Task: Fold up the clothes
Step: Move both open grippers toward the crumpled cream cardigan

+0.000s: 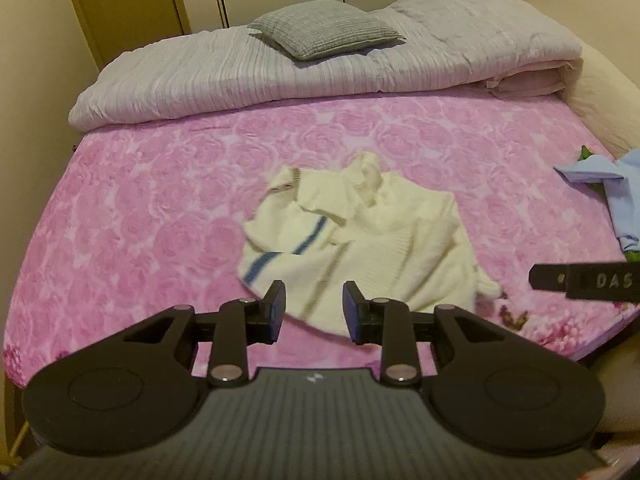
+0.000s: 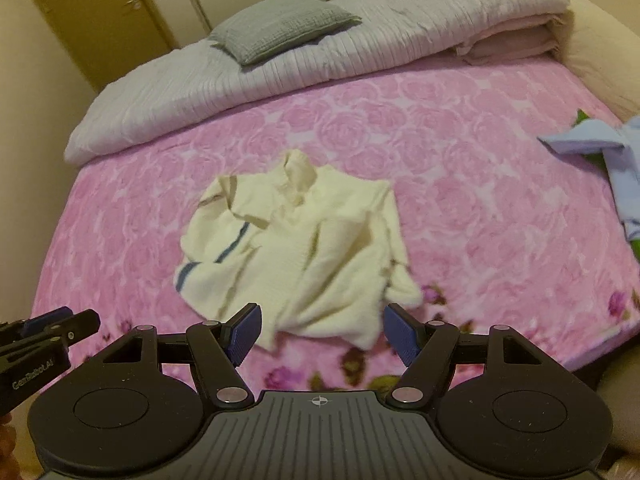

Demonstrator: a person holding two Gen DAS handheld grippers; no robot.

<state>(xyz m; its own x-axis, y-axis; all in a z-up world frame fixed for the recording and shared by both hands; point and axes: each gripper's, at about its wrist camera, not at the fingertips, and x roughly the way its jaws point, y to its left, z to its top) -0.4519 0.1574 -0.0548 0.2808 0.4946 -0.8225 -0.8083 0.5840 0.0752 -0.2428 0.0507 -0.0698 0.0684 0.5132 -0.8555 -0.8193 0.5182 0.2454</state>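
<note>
A cream knit sweater [image 1: 360, 232] with a blue stripe lies crumpled in the middle of the pink rose-patterned bed [image 1: 160, 200]; the right wrist view shows the sweater [image 2: 304, 248] too. My left gripper [image 1: 314, 308] hovers open above the sweater's near hem, nothing between its fingers. My right gripper [image 2: 320, 334] is open wide over the same near edge, holding nothing. In the left wrist view the right gripper's finger [image 1: 584, 280] pokes in from the right. At the left edge of the right wrist view the left gripper's fingers [image 2: 60, 322] show.
A light blue garment [image 1: 616, 188] lies on something green at the bed's right side, also as the blue garment [image 2: 608, 152]. A folded grey quilt [image 1: 320, 68] with a grey cushion [image 1: 324, 28] fills the far end. A door [image 1: 124, 4] and wardrobe stand behind.
</note>
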